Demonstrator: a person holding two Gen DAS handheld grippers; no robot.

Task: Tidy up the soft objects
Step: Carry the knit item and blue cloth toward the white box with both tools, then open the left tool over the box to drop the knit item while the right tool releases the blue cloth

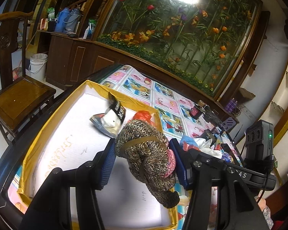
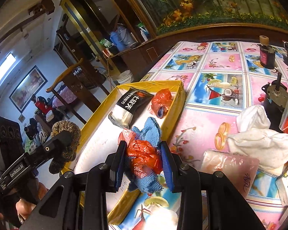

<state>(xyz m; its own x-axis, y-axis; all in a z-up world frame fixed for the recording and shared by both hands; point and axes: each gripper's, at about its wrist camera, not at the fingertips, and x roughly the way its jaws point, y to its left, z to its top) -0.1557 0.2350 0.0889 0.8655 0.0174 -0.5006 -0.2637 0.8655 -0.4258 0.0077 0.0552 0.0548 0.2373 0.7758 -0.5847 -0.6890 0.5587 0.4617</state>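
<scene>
Holding a brown knitted bundle (image 1: 146,159), tied with a rubber band, clamped in the left gripper (image 1: 142,163) over the white floor of the yellow-edged box (image 1: 48,118); likely being carried in for dropping. Gripping a blue cloth (image 2: 147,132) bunched with an orange plastic bag (image 2: 144,155) in the right gripper (image 2: 144,164), pads pressed tight on the wad, hanging over the box's near rim, probably also heading in. Already lying inside the box: a black-and-white packet (image 2: 128,105) and another orange bag (image 2: 161,101), pushed toward the far corner, leaving room in front. Still waiting on the tabletop (image 2: 197,118) to the right: white cloth (image 2: 259,134) and a pink pouch (image 2: 228,164), near a dark bottle (image 2: 266,55).
</scene>
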